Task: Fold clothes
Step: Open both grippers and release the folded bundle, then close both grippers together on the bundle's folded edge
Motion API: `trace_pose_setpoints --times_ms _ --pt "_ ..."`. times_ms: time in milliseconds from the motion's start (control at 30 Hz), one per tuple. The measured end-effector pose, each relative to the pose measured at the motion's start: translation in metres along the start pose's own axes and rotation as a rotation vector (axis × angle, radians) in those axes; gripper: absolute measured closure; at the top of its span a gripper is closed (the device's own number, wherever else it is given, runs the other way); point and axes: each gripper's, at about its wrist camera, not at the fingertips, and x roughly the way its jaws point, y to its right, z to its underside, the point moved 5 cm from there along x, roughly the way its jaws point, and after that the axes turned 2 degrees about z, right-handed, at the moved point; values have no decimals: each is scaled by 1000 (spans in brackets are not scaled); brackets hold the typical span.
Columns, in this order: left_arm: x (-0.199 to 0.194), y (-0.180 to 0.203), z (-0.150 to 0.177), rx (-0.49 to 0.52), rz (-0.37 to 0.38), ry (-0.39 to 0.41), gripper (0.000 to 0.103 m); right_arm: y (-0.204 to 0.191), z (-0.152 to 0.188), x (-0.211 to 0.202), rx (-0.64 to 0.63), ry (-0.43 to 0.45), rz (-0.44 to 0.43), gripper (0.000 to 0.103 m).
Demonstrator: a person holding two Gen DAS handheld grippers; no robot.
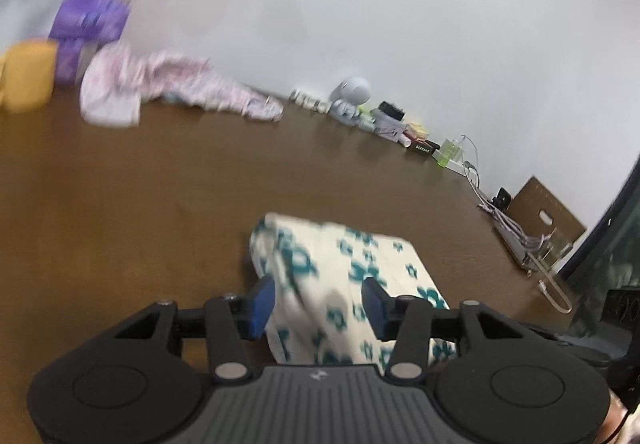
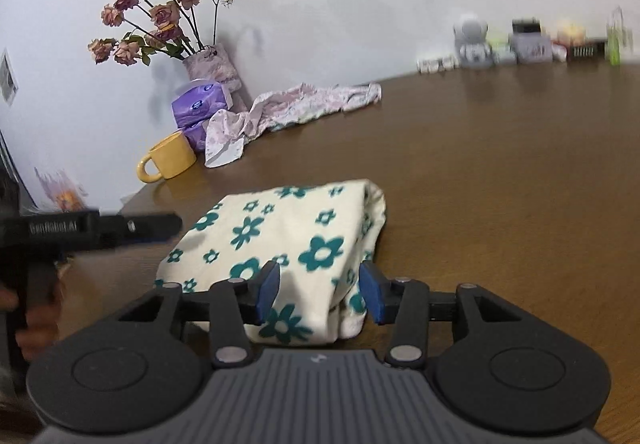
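One garment, the flowered cloth (image 2: 280, 244), lies folded on the bench (image 2: 500, 184); left tongs (image 1: 318, 308) and right tongs (image 2: 318, 294) stand spread over it (pinching nothing). A pink garment (image 2: 296, 110) waits crumpled near the wall.

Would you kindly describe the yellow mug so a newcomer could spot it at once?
Start at the vase of dried roses against the white wall. Just in front sit purple tissue packs, and beside them stands the yellow mug, handle facing outward. It is the only solid yellow, hard item near the crumpled pink garment.
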Motion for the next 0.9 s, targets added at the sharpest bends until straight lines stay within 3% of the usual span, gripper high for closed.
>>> trace_pose_setpoints --times_ms 33,67,133,233,300,367,433,467,500,733,833,900 --pt "0 -2 4 -2 -4 1 80 -2 3 1 -7 -3 -1 59" --pt "0 -3 7 -3 -2 -6 87 -3 5 2 -18 -7 0 60" --pt "2 -6 13 -7 4 -23 92 -6 8 4 -37 -15 1 60" --pt "6 -11 17 -29 2 -28 91 -4 11 7 -27 -29 -2 63" --pt "1 -13 15 -56 20 -7 82 -2 12 8 -15 -32 -7 63" --pt "-8 -12 11 -55 10 20 41 0 9 2 -11 -14 -14 55" --pt "-18 -9 7 -26 -25 65 19 1 4 -6 -12 17 -12 29" --pt "-21 -7 5 -8 -43 80 13 2 1 -10 -14 32 -9 10" --pt "-22 -5 5 8 -58 88 12 2 0 -13 -20 45 -8 0" --pt "-16 3 3 63 -135 81 6 1 -11 -8 -3 59 -31 0" --pt "-12 2 0 82 -139 68 6 4 -14 -4 14 100 -22 0" --pt "-8 0 -3 86 -140 55 6 5 -17 2 -9 82 -24 0"
